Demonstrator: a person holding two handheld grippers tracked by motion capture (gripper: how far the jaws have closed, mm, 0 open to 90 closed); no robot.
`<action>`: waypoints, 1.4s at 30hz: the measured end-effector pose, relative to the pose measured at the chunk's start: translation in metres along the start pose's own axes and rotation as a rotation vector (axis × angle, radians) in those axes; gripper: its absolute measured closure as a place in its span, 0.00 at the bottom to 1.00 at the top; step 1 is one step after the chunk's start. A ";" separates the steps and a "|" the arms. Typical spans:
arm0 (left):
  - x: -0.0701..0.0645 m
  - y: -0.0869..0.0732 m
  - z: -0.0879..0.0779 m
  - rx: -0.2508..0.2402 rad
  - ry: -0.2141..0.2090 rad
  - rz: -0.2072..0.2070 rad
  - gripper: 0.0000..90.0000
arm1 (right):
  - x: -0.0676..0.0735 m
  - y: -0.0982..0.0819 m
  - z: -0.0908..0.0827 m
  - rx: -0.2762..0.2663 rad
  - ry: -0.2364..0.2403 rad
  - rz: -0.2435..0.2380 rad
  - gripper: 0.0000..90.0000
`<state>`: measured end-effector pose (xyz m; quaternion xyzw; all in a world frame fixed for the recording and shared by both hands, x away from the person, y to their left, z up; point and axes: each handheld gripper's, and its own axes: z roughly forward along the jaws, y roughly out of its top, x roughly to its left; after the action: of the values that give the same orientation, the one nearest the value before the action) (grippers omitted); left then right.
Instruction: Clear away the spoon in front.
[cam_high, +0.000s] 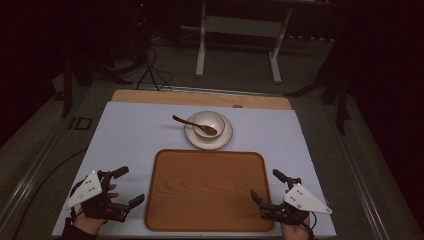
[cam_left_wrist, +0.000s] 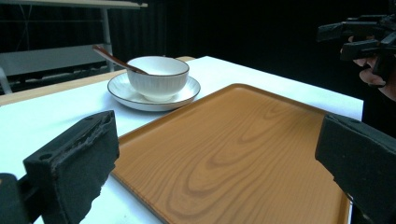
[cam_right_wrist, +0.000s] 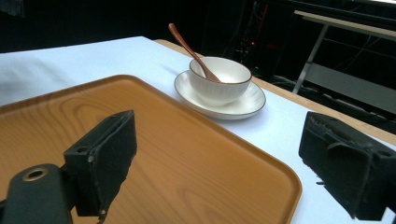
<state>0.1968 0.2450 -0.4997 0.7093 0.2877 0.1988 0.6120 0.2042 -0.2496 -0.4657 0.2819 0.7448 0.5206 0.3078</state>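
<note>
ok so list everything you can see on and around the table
tray: 1, brown wood-grain, near middle of the table, nothing on it
saucer: 1, white with dark rim, just beyond the tray
bowl: 1, white, on the saucer
spoon: 1, dark brown, in the bowl, handle leaning out to the left
table cover: 1, pale, wooden edge showing at the far side
frame: 1, white metal, on the floor beyond
left gripper: 1, black, jaws open, left of the tray
right gripper: 1, black, jaws open, right of the tray
</note>
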 end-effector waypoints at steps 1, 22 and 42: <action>0.000 0.000 0.000 0.001 -0.005 0.002 0.00 | 0.000 0.000 -0.001 -0.005 0.001 -0.005 0.12; -0.008 -0.002 0.008 0.069 -0.092 0.013 0.00 | 0.002 0.001 -0.001 -0.011 0.015 -0.005 0.12; -0.007 -0.005 0.010 0.112 -0.107 0.013 0.00 | 0.003 0.001 0.000 -0.002 0.017 -0.012 0.12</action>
<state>0.1971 0.2331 -0.5064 0.7538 0.2605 0.1482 0.5848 0.2025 -0.2473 -0.4656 0.2726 0.7487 0.5218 0.3047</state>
